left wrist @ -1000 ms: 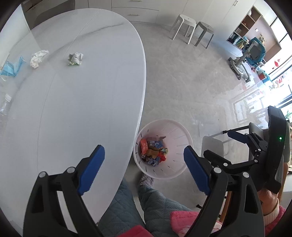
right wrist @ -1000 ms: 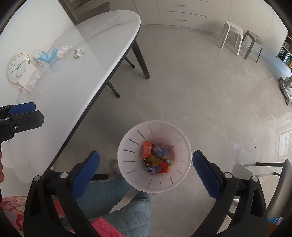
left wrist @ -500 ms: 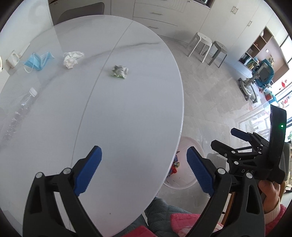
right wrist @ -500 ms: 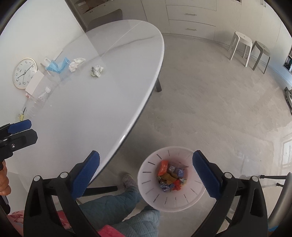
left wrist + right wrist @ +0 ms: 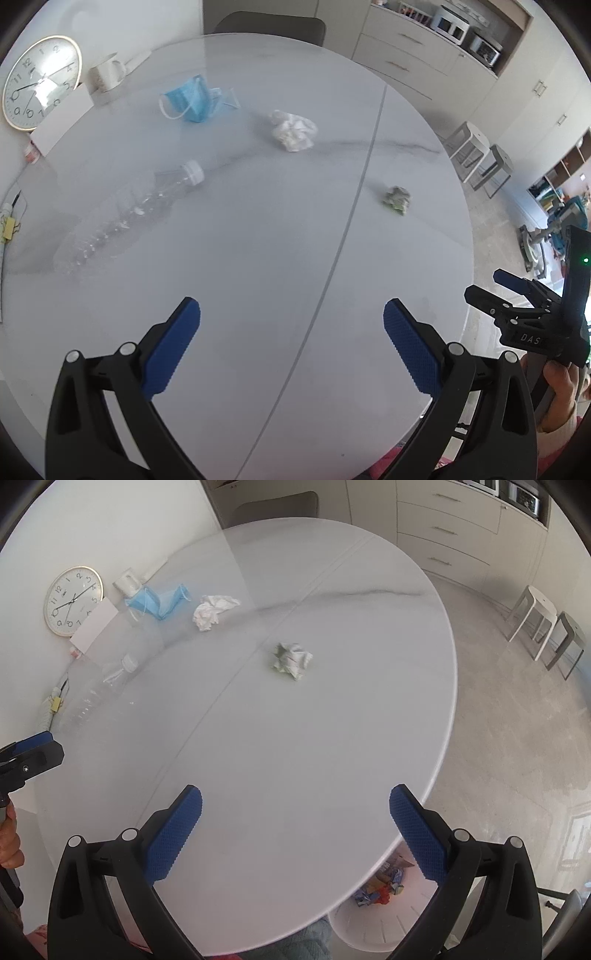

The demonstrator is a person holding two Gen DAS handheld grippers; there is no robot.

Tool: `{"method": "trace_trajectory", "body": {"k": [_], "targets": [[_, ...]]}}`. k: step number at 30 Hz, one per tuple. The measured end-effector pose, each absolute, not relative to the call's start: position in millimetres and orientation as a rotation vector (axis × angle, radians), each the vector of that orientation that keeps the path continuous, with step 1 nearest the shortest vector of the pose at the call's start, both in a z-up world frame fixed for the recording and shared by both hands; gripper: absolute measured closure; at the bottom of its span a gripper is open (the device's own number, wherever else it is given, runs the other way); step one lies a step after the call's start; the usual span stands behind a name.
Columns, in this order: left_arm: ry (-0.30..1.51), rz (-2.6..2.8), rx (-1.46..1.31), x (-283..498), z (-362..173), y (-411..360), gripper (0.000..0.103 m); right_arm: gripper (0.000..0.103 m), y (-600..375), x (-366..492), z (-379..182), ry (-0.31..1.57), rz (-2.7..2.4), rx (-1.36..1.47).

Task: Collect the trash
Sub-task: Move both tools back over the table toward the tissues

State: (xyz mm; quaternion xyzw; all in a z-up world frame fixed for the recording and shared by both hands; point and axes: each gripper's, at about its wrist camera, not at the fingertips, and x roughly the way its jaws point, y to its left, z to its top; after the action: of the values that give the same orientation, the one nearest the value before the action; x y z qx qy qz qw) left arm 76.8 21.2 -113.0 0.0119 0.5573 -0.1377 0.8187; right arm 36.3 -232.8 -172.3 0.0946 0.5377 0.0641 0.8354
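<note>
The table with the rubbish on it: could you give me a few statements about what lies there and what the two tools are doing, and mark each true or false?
1. A clear plastic bottle lies on its side on the table. True.
2. The blue face mask is in the bin. False: it lies on the table near the clock.
3. The left gripper holds nothing. True: its jaws are opening, nothing between them.
4. The right gripper grips the greenish paper wad. False: its jaws stand open, and the wad lies apart on the table.
5. The white bin is empty. False: coloured wrappers lie inside.
</note>
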Motion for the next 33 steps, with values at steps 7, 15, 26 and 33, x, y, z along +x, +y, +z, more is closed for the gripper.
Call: {"method": "trace_trajectory", "body": {"k": [7, 15, 26, 33], "targets": [[1.196, -0.259, -0.014, 106.5, -121.6, 62.5, 0.008, 0.002, -198.6, 86.1, -170.5, 1.107, 0.119, 0.164], [1.179, -0.328, 0.025, 149.9, -129.3, 25.8, 0.008, 0.002, -200.8, 131.5, -193.3, 1.138, 0.070, 0.151], [1.208, -0.399, 0.024, 236.6, -169.3, -42.2, 0.008, 0.002, -221.3, 160.3, -223.0, 1.156, 0.035, 0.225], [1.243, -0.361, 0.056, 297.6, -206.0, -80.7, 0.008, 0.002, -230.9, 176.3, -234.8, 1.140, 0.015, 0.228]]}}
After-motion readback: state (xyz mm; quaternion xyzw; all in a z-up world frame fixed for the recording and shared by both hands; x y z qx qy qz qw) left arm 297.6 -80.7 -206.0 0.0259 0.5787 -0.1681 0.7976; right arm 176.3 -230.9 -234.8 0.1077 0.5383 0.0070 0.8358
